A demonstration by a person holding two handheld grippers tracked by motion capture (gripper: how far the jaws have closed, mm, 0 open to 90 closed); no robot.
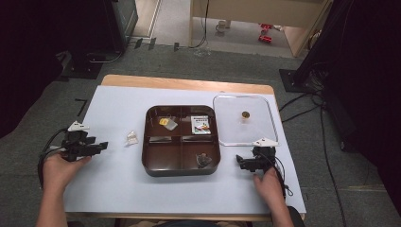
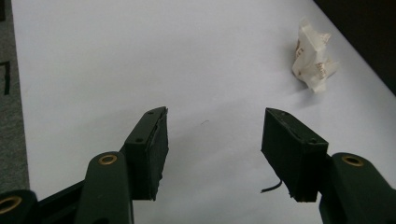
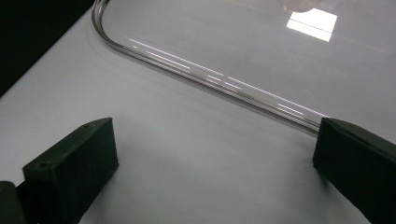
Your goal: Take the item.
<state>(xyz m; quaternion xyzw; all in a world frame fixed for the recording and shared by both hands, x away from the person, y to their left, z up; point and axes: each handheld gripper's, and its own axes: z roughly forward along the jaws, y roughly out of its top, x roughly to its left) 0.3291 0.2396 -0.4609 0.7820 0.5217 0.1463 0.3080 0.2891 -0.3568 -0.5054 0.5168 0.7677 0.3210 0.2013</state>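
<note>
The step in hand appears to be picking up the small white packet (image 1: 132, 137) that lies on the table (image 1: 113, 189) just off the left side of the brown compartment tray (image 1: 181, 166), nearer the table's left edge than its right. To do it well, the left hand-held gripper (image 1: 101, 145) should line up so the packet sits squarely between the jaws, come down low over the table, and close gently — the packet looks crumpled and light, so a skewed approach would likely push it away rather than take it.

Left hand-held gripper: jaws partly open, nothing between them; in the left gripper view the packet (image 2: 314, 63) lies ahead and to one side, clear of both pads.

Right hand-held gripper (image 1: 239, 162): rests near the table's right edge, jaws wide apart and empty — just short of the clear lid (image 1: 265, 127), apparently not touching it.
</note>
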